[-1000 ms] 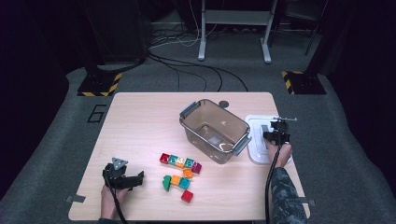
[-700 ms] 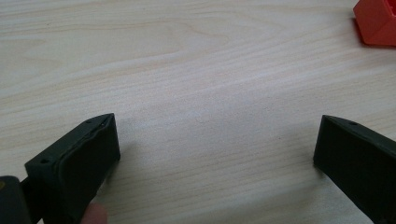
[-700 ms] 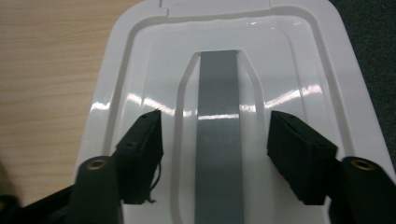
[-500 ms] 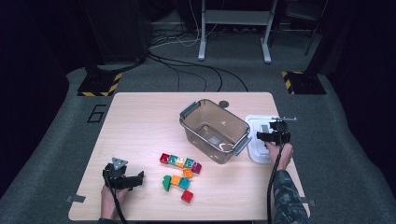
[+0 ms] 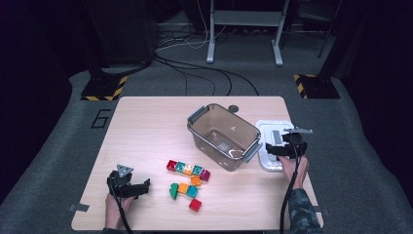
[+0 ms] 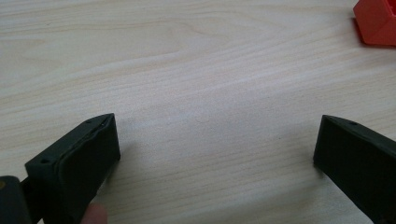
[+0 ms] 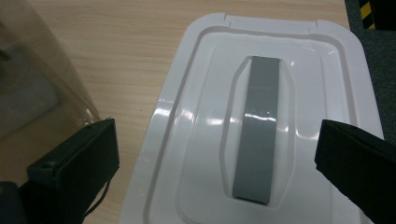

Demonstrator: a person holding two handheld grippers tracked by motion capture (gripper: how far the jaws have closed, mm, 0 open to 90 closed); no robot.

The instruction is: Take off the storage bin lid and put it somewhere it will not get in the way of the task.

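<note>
- Your right gripper [image 5: 281,146] hangs over the white lid [image 7: 261,126], which lies flat on the worktop [image 5: 146,131] at its right edge, just beside the clear bin [image 5: 223,135]. Its jaws have just been opening and now stand wide apart, with nothing pressed between them; the lid sits below them, free.
- In the right gripper view the lid's grey handle strip [image 7: 258,130] runs down the middle of a shallow recess. That is probably your best hold: the rest is a broad, glossy panel too wide to span and likely slippery.
- Judge the lid as light, thin moulded plastic, stiff enough to lift from one point but apt to tilt or flex if you take it by a corner. Its raised rim is the second choice.
- The bin looks light too and may slide if the lid knocks it, so come in level.
- Your left gripper [image 5: 127,184] rests low over bare wood near the front left of the worktop, its jaws apart and empty. A red block [image 6: 377,21] lies just ahead of it.
- The coloured blocks [image 5: 187,178] lie in a cluster between your two hands, well clear of the lid.
</note>
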